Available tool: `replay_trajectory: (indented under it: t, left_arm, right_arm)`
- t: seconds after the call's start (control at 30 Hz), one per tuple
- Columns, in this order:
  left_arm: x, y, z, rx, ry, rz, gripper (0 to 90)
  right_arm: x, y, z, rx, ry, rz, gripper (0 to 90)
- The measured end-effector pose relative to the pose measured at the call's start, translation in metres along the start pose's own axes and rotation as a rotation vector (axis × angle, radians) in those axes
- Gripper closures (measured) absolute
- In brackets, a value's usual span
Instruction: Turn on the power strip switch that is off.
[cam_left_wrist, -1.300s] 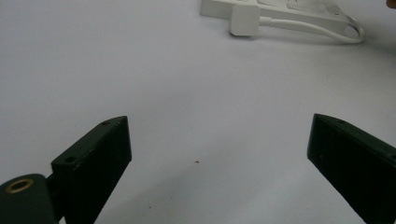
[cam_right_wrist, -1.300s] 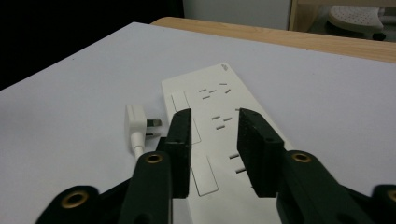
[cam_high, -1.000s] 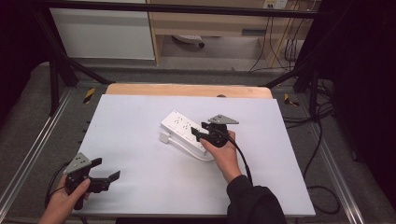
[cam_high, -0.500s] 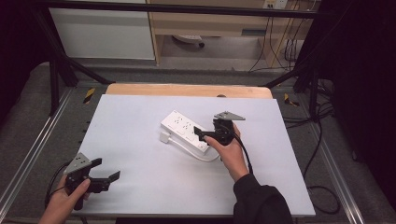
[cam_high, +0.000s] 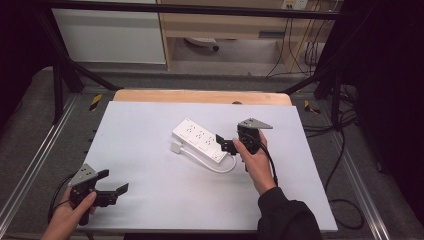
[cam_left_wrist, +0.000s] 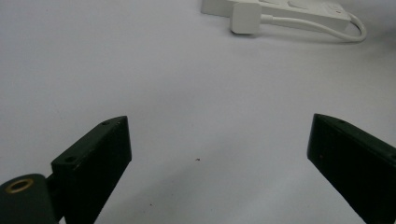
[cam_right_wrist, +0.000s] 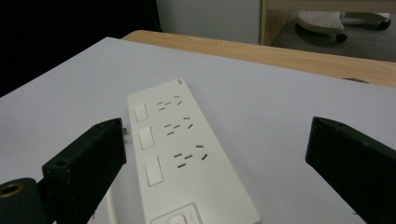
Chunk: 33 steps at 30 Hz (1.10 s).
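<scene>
- Right claw (cam_high: 226, 145): jaws spread wide, holding nothing; poised at the near end of the white power strip (cam_high: 199, 139), the strip lying between its jaws in the right gripper view
- Left claw (cam_high: 114, 190): jaws apart, empty; at the surface's (cam_high: 150, 120) near left corner, well apart from the strip
- Strip lies mid-surface, diagonal; its white cable (cam_high: 220, 166) loops back to the plug (cam_high: 176, 148) beside it

We are wearing a dark sleeve (cam_high: 287, 217) on the right arm. We are gripping two black grippers, the left gripper (cam_high: 111, 191) and right gripper (cam_high: 223, 144), each carrying a grey three-cornered plate (cam_high: 254, 123) and trailing a black cable (cam_high: 270, 162).
</scene>
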<state>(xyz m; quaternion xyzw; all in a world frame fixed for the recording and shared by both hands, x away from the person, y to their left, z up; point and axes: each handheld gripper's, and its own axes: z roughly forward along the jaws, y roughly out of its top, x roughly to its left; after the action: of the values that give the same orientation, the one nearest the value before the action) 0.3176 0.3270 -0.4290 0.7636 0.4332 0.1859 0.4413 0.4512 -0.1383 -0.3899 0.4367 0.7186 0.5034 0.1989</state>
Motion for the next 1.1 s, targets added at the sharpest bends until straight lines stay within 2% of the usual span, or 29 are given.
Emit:
replay_trajectory:
  t: [0.37,1.1]
  left_arm:
    - [0.000,0.000,0.000,0.003,-0.004,-0.001,6.5]
    - [0.000,-0.001,0.000,0.005,0.007,0.001,6.5]
  right_arm:
    - [-0.014,-0.005,-0.024,-0.022,-0.002,-0.007,5.4]
    - [-0.054,-0.039,-0.084,-0.073,-0.062,0.059,5.7]
